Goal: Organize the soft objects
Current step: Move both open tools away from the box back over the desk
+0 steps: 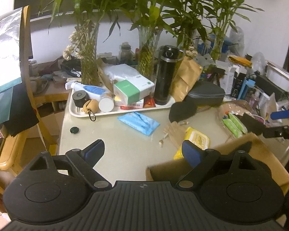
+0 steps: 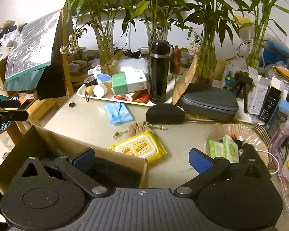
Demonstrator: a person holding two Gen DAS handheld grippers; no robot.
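**A:** On the beige table (image 2: 90,123) lie the soft things: the yellow wipes pack (image 2: 137,148) just beside the cardboard box (image 2: 71,138), the blue pack (image 2: 118,112) farther back near the white tray (image 1: 82,113), and the small cloth pouch (image 2: 139,127) touching the yellow pack.

**B:** And the grippers?

**A:** Both empty. The left gripper (image 1: 142,150) has its jaws wide, and the right gripper (image 2: 141,158) also.

**B:** Which first, I think?

**A:** Probably the yellow pack. Come from above, close across its short side, not on the lid flap, and lift it clear of the box wall before dropping it inside.
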